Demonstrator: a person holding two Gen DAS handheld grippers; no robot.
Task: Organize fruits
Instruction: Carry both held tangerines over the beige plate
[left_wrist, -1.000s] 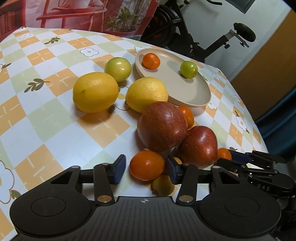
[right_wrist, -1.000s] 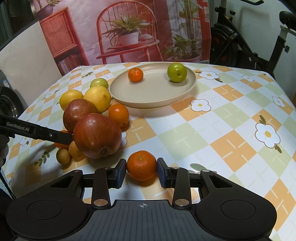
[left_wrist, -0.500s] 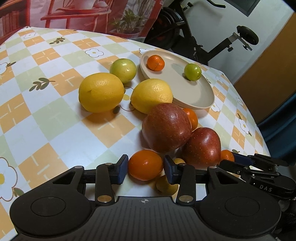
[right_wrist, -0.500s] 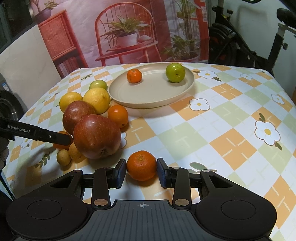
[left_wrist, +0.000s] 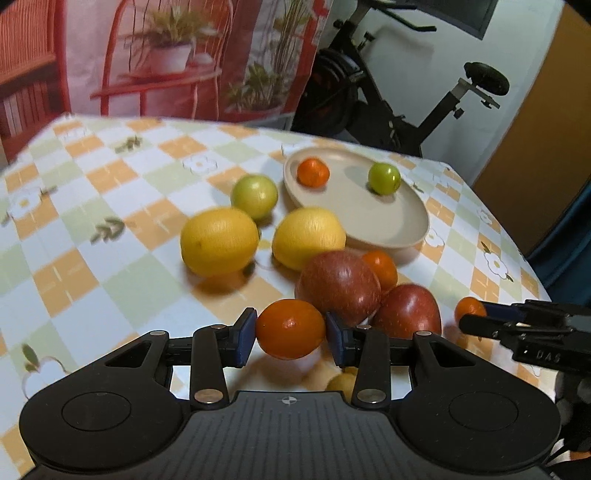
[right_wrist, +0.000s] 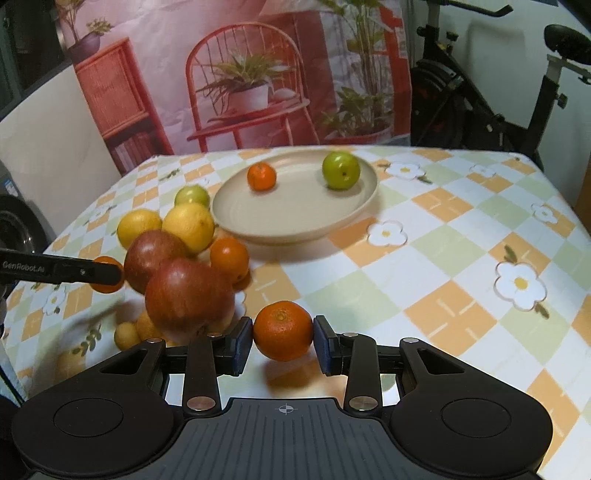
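Note:
My left gripper (left_wrist: 290, 336) is shut on a mandarin (left_wrist: 290, 328) and holds it above the table. My right gripper (right_wrist: 283, 339) is shut on another mandarin (right_wrist: 283, 329), also lifted. A beige plate (right_wrist: 295, 218) at the back holds a mandarin (right_wrist: 261, 176) and a green fruit (right_wrist: 341, 170). Beside the plate lie two lemons (left_wrist: 219, 240), two red apples (left_wrist: 338, 286), a mandarin (left_wrist: 380, 267) and a green fruit (left_wrist: 254, 195). In the left wrist view the right gripper (left_wrist: 476, 317) shows with its mandarin at the right.
Small yellow fruits (right_wrist: 127, 334) lie below the apples. The table has a checked flower cloth (right_wrist: 443, 258). An exercise bike (right_wrist: 517, 92) stands behind the table's far right edge, a printed backdrop (right_wrist: 240, 74) behind the far edge.
Both grippers have risen off the table, each carrying its mandarin. The left jaws closed onto their mandarin. The pile and plate have not moved.

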